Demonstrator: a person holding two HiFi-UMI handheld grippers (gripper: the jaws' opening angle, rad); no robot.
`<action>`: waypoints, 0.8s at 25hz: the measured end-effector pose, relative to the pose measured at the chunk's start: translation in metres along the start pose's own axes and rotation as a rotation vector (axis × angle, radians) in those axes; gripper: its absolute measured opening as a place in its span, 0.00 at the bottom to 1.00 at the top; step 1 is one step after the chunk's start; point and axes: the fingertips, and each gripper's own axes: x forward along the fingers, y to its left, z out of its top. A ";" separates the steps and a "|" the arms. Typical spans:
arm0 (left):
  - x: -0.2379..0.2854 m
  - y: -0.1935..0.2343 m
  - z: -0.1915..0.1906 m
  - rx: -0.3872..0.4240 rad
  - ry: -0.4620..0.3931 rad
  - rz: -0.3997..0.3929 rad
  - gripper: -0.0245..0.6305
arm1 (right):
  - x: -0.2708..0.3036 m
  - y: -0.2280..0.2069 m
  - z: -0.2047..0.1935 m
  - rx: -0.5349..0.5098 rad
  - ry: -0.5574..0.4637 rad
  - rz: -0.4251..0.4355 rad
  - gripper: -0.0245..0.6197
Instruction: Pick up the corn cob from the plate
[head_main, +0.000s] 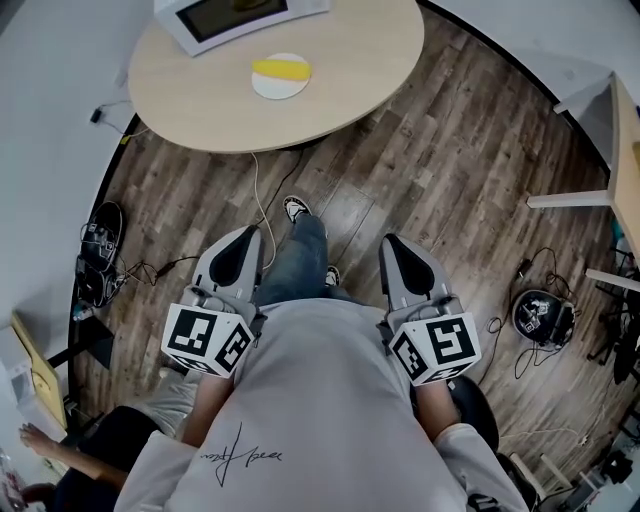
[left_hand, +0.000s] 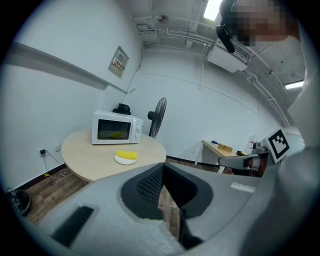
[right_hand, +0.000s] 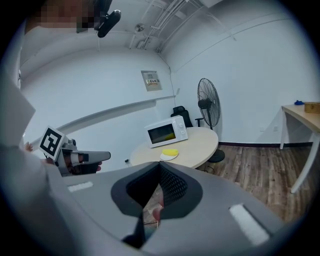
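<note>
**Closed and empty, well back from the cob (head_main: 281, 69)**

Holding the left gripper (head_main: 247, 240) at about 8 o'clock in the head view and the right gripper (head_main: 395, 248) at about 4, both close against a grey shirt (head_main: 330, 400) and aimed toward 12. Jaws pressed together on each, gripping nothing, with only wood floor (head_main: 450, 150) showing behind the tips. Standing well apart from the round table (head_main: 350, 70) up at 12 o'clock. There, on a white plate (head_main: 270, 90): the yellow cob, lying crosswise, untouched. Just beyond the plate, toward 11: a white microwave (head_main: 230, 15) with something yellow behind its door, perhaps another cob, too small to tell. At 1 o'clock from the plate in the left gripper view, past the table's far edge: a standing fan (left_hand: 157, 116). Trailing from the table's near edge toward 6: a pale cable (head_main: 262, 200) across the floor.
</note>
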 end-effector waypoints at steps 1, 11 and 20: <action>0.007 0.003 0.004 0.001 -0.003 -0.003 0.03 | 0.006 -0.002 0.004 -0.002 -0.002 -0.001 0.05; 0.069 0.040 0.050 -0.003 -0.030 -0.026 0.03 | 0.074 -0.019 0.052 -0.022 -0.007 0.006 0.05; 0.111 0.077 0.091 -0.002 -0.039 -0.018 0.03 | 0.134 -0.031 0.092 -0.024 -0.008 0.018 0.05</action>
